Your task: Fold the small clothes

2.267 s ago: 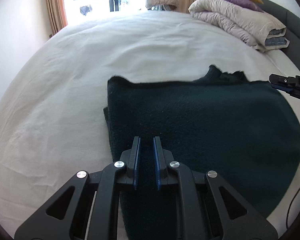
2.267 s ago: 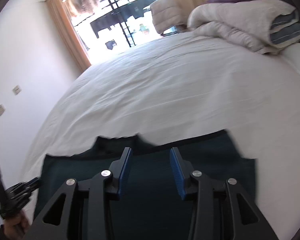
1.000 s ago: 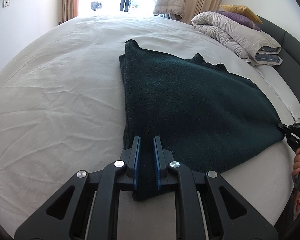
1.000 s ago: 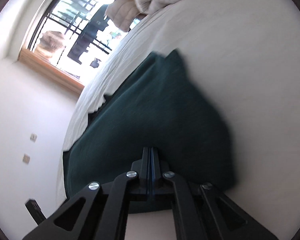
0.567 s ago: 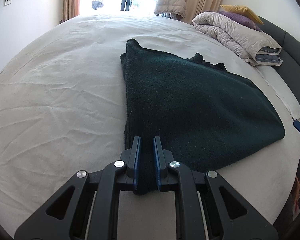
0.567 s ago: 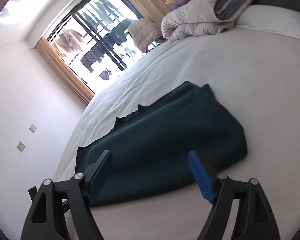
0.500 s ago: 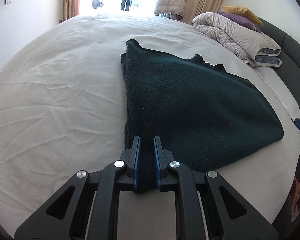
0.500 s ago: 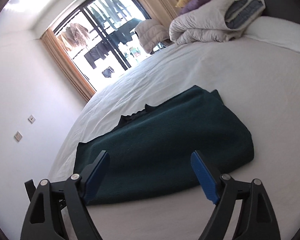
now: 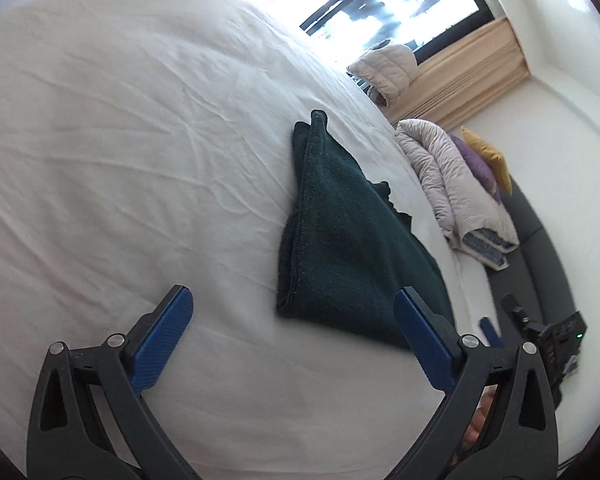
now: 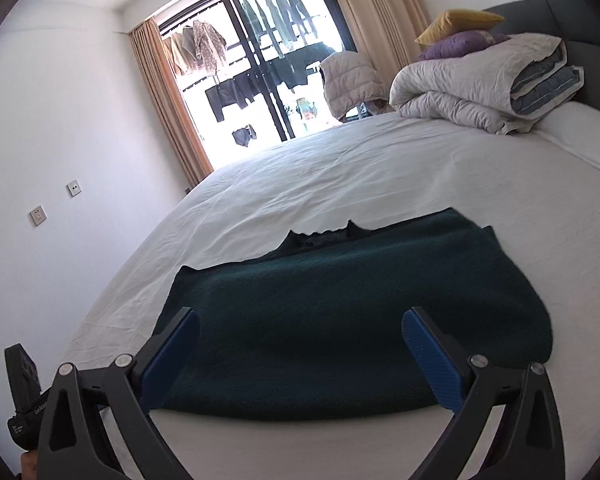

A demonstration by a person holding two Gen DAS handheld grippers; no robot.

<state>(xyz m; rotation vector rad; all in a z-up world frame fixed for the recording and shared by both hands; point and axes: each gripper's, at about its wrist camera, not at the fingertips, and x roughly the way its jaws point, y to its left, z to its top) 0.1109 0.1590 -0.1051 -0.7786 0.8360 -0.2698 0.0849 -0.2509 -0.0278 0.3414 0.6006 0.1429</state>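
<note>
Green garment (image 10: 352, 320), wall sockets (image 10: 38, 215) R-view only

A wide bed with a wrinkled white sheet (image 10: 380, 168) fills both views. At its head a rolled pale grey quilted duvet (image 10: 472, 88) lies on the sheet, with a purple cushion (image 10: 456, 46) and a mustard yellow cushion (image 10: 460, 20) stacked on top, against a dark grey upholstered headboard (image 10: 580, 20). A beige puffer jacket (image 10: 352, 80) sits beyond the far edge of the bed, in front of a tall black-framed glass door (image 10: 260, 60) flanked by tan curtains (image 10: 168, 112). Clothes (image 10: 196, 48) hang outside. Two white wall sockets (image 10: 56, 202) are set in the white wall
</note>
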